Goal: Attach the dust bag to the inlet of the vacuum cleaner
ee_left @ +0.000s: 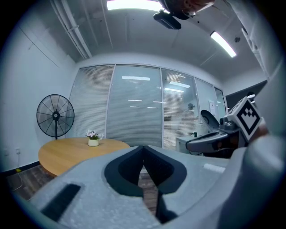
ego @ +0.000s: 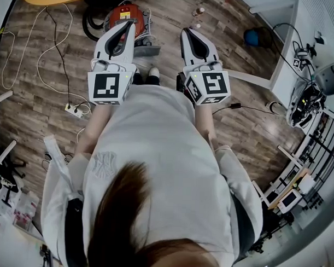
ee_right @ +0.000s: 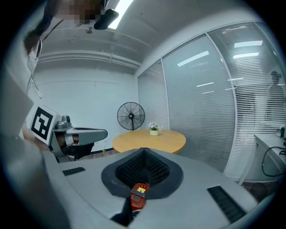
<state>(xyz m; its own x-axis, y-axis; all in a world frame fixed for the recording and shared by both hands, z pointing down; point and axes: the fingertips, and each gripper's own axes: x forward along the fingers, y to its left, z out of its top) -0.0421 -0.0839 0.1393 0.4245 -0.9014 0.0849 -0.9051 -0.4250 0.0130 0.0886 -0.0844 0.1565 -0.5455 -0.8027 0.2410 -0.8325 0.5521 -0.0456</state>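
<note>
Right hand-held gripper [ee_right: 143, 150] jaws together, red vacuum cleaner [ee_right: 139, 195] below, round table [ee_right: 166, 139] beyond

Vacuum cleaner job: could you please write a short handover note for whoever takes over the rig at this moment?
Left claw: shut, empty.
Right claw: shut, empty, aimed toward the vacuum cleaner.
The red vacuum cleaner sits on the wooden floor ahead of both claws, apart from them.
Dust bag: not made out in any view.
Done: nothing visible. Left: find the bag, fit it to the inlet.
</note>
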